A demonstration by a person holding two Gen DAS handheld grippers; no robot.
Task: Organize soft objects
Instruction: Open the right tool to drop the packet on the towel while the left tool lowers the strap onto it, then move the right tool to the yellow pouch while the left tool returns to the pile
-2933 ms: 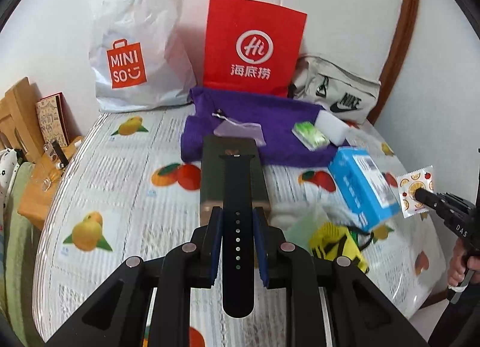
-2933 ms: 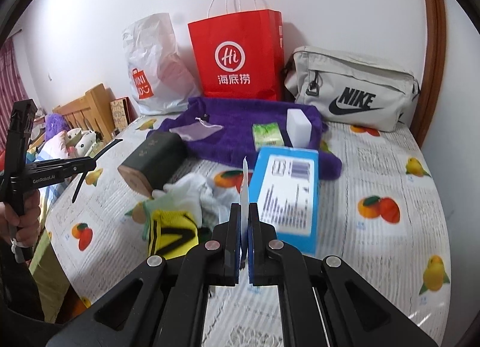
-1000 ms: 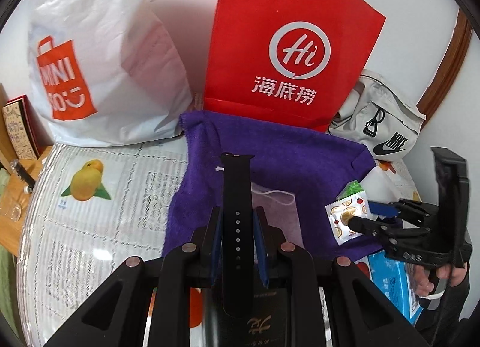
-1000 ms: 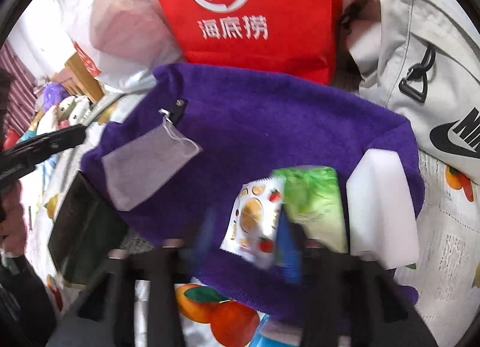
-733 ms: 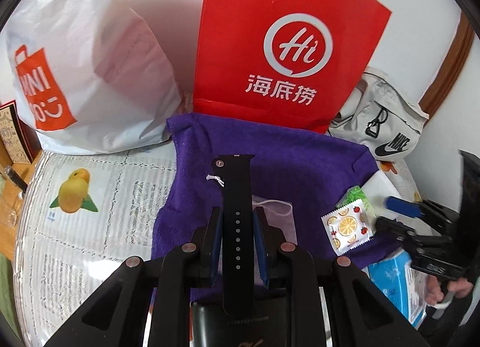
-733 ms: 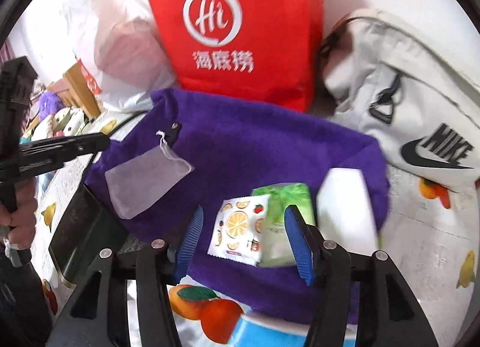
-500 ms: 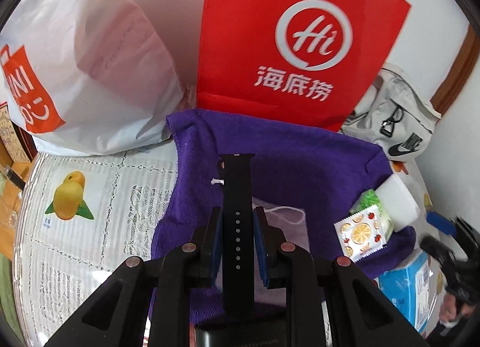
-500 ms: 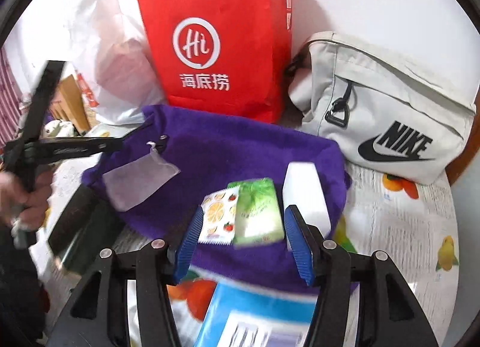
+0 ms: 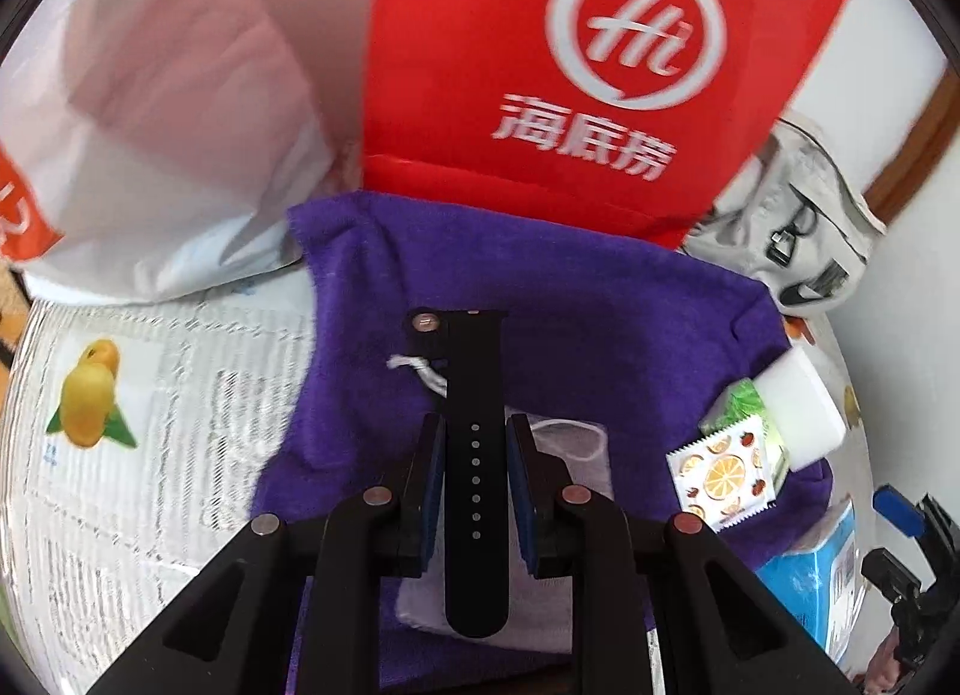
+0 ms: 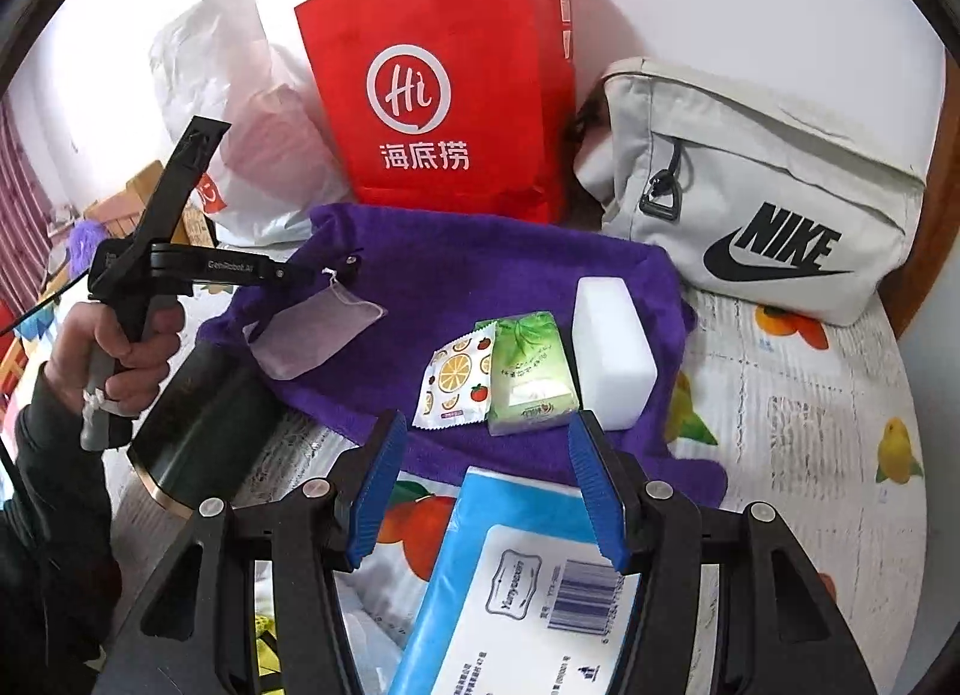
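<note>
Watch strap (image 9: 475, 455): a black band with a row of small holes is clenched between the blue pads of the left gripper (image 9: 475, 476); its far end is held over the purple towel, pointing to 12 o'clock
Left gripper: jaws are closed on the watch strap; in the right wrist view it (image 10: 336, 270) is seen at 10 o'clock, gripped by a hand (image 10: 114, 356) in a dark sleeve
Purple towel (image 10: 480, 269): spread on the fruit-print cloth (image 10: 810, 425), in front of the red paper bag
Mesh pouch (image 10: 312, 335): a pale drawstring pouch is laid on the towel's 9 o'clock side, under the strap
Orange-print sachet (image 10: 453, 383): laid flat on the towel near its 6 o'clock edge, touching the green tissue pack (image 10: 531, 371)
White block (image 10: 612, 353): set just beside the tissue pack, at its 3 o'clock
Right gripper (image 10: 486, 479): jaws are released and stand apart, nothing pressed between them; held above the blue box (image 10: 516, 587)
Dark box (image 10: 204, 425): seen at 8 o'clock of the towel
Red paper bag (image 10: 444, 95): stood at 12 o'clock, against the wall
White plastic bag (image 10: 240, 125): placed at 11 o'clock
Grey Nike bag (image 10: 756, 197): placed at 2 o'clock
</note>
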